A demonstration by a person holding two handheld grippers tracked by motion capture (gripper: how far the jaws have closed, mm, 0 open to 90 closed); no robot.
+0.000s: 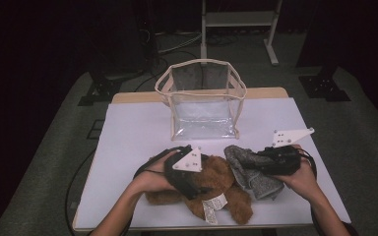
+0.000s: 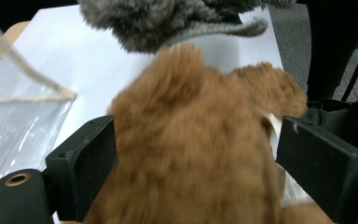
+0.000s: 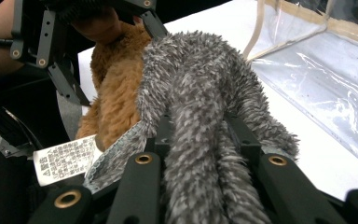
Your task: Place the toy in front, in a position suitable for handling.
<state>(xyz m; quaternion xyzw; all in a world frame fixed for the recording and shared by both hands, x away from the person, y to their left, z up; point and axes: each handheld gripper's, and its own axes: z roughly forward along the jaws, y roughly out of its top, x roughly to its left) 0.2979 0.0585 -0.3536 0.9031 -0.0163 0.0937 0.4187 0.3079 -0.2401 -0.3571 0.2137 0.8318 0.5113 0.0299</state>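
With 2 soft, light plush toys near the table's front edge, my left gripper's fingers stand apart around the brown toy — unpressed — while my right gripper pinches the grey toy; I'd grip bulk, not fringe.

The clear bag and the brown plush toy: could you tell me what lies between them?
Bare white table top; the high view shows nothing between the clear bag and the brown plush toy.
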